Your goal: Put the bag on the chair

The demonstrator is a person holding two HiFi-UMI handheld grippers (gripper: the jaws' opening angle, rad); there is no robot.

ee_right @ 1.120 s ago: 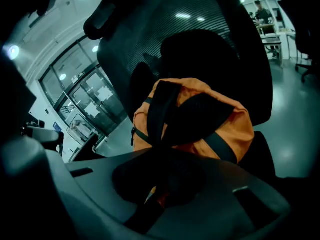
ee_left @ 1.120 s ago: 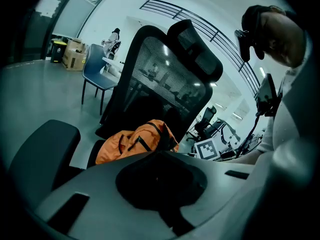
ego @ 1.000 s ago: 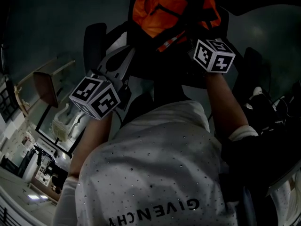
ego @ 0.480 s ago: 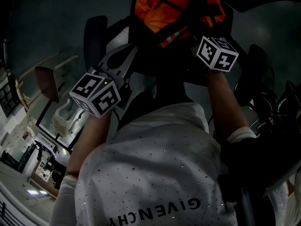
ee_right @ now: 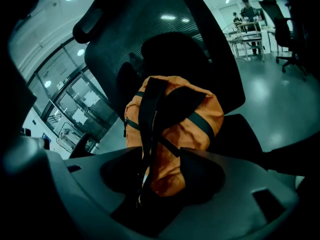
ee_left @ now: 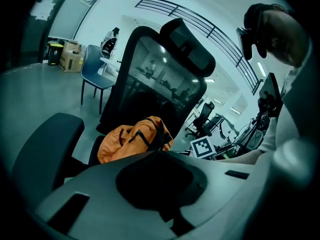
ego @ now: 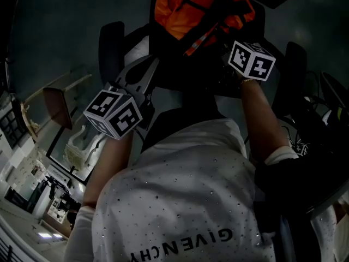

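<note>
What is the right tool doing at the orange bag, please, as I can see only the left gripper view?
Observer: In the right gripper view the right tool has just been opening its jaws. They stand apart, with a black strap of the bag hanging between them, not pressed.
Operator: Thank you. How does the bag sit from that side?
Observer: It stands on end on the chair seat, in front of the backrest, with its straps facing the right tool.
</note>
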